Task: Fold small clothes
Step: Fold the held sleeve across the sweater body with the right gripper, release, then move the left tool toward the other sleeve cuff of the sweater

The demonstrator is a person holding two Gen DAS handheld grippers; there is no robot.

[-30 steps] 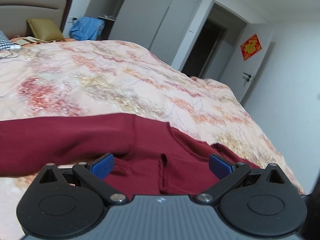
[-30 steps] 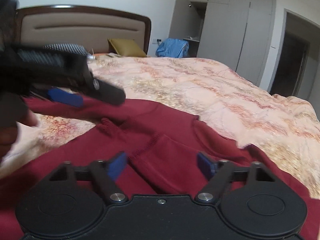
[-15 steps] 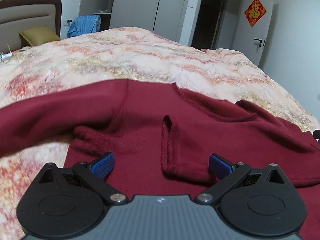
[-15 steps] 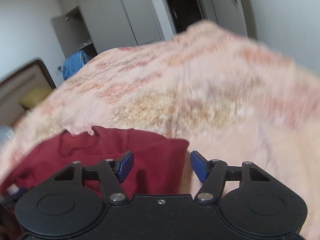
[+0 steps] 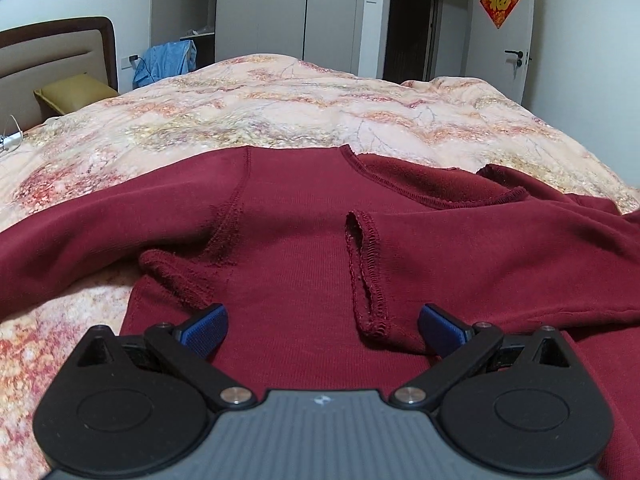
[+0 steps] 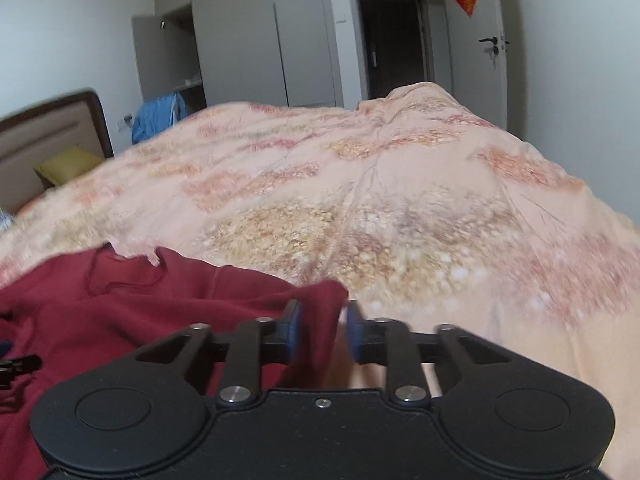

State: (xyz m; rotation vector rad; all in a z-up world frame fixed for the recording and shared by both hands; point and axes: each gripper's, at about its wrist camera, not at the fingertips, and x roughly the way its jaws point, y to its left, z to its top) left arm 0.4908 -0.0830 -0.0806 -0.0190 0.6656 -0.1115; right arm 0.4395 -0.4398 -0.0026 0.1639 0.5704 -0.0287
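A dark red sweatshirt (image 5: 304,240) lies spread on the bed, inside out with seams showing, one sleeve folded across its body. My left gripper (image 5: 322,326) is open just above the sweatshirt's body, a folded sleeve cuff (image 5: 370,280) between its blue pads. In the right wrist view the sweatshirt (image 6: 132,308) lies at lower left. My right gripper (image 6: 320,326) has its jaws nearly shut around the garment's right edge (image 6: 324,300), with a narrow gap still between the pads.
The bed carries a peach floral quilt (image 5: 320,108) (image 6: 400,208). A headboard (image 5: 56,52), a yellow pillow (image 5: 76,90) and blue clothing (image 5: 168,60) stand at far left. Wardrobe doors, a dark doorway and a white door are behind.
My left gripper drew back and lifted, so more of the sweatshirt shows. My right gripper swung to the garment's right edge and its jaws narrowed from wide open to nearly shut on it.
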